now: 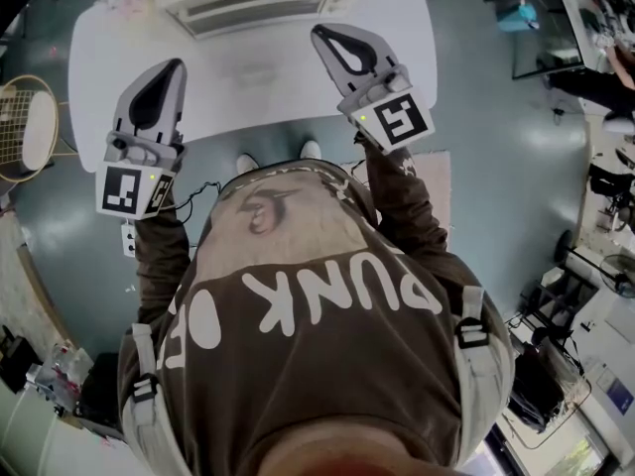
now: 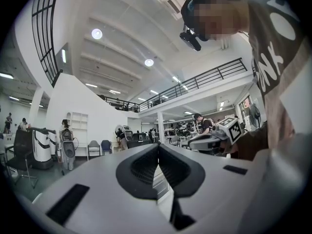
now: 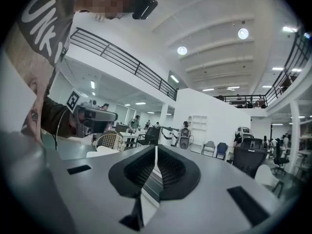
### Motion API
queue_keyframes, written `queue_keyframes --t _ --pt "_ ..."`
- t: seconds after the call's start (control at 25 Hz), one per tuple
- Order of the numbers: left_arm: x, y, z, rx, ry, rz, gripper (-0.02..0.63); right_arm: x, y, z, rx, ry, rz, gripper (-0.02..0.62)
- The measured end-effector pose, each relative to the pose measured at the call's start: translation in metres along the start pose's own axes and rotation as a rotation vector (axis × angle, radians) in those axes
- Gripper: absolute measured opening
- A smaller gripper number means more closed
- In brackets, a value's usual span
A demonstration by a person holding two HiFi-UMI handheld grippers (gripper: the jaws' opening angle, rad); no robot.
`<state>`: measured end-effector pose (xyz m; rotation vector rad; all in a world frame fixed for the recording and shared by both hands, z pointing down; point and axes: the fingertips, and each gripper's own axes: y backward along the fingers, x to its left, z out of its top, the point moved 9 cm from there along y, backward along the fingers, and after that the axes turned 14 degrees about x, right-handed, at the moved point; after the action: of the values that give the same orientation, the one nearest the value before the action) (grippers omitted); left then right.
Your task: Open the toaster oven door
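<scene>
White bench carried the toaster oven. I held left tool and right tool short of it, both closed and empty, likely poised to approach.

The head camera looks steeply down over the person's chest onto a white table, left gripper and right gripper. Each gripper camera sits close behind its own jaws, tilted up into the hall, glimpsing the other gripper.
</scene>
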<state>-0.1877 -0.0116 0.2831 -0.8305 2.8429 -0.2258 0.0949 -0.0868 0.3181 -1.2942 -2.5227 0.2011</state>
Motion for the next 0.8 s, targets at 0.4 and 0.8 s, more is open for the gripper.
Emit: queue_keyframes --t 0.4,0.8 --pt "0.001 0.001 0.001 0.010 0.005 0.011 0.005 -0.072 -0.064 -0.037 0.274 0.068 -0.027 0.100" --pt "0.007 0.008 -0.006 0.021 0.027 0.046 0.005 -0.114 -0.094 -0.091 0.414 -0.312 0.021 0.141"
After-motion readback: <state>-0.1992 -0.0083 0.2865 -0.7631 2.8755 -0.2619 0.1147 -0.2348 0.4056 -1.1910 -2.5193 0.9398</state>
